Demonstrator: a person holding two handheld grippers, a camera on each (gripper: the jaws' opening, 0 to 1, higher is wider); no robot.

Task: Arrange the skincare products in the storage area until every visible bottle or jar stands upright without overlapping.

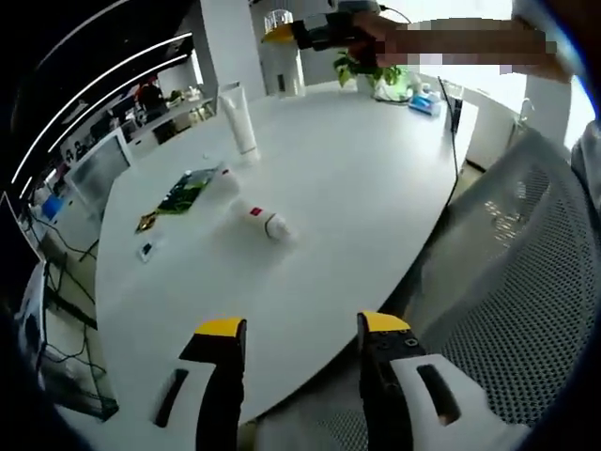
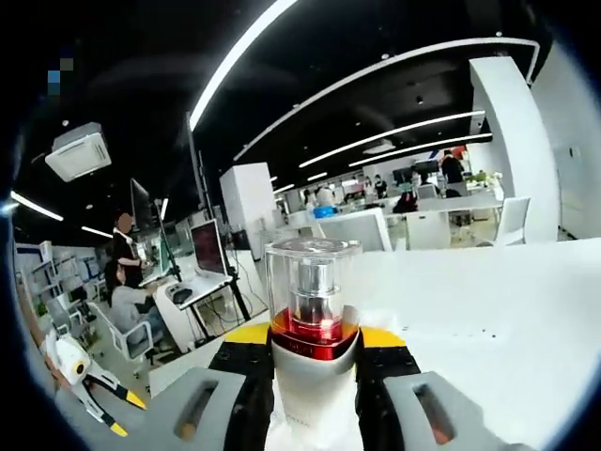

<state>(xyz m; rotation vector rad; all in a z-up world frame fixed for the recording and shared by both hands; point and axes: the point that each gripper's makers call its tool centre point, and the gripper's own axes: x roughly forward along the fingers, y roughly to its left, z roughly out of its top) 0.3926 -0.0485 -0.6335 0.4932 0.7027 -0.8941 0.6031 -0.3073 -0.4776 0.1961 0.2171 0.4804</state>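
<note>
My right gripper (image 2: 315, 340) is clamped on a bottle with a clear cap (image 2: 313, 305): its yellow-tipped jaws press both sides of the red band below the transparent cap, and the pale body runs down between them. From the right gripper view I see the bottle upright in the jaws, with the white table (image 2: 488, 310) stretching away behind it and, farther off, an office with desks, a dark monitor (image 2: 207, 249) and seated people (image 2: 122, 282). The left gripper view gives me what that one cannot: the same gripper seen from outside, held high at the far side of the table with a person's hand around it, the clear cap poking out beside the yellow tip. My left gripper (image 1: 293, 329) has its jaws spread apart with nothing between them, hovering over the near edge of the table beside a grey mesh chair (image 1: 526, 254). Out on the tabletop I see a white bottle with a red mark (image 1: 264, 220) lying on its side, a smaller white item (image 1: 222, 181) lying near a green packet (image 1: 183, 193), and a tall white tube (image 1: 238, 117) standing upright farther back. A potted plant (image 1: 376, 75) sits at the far edge.
</note>
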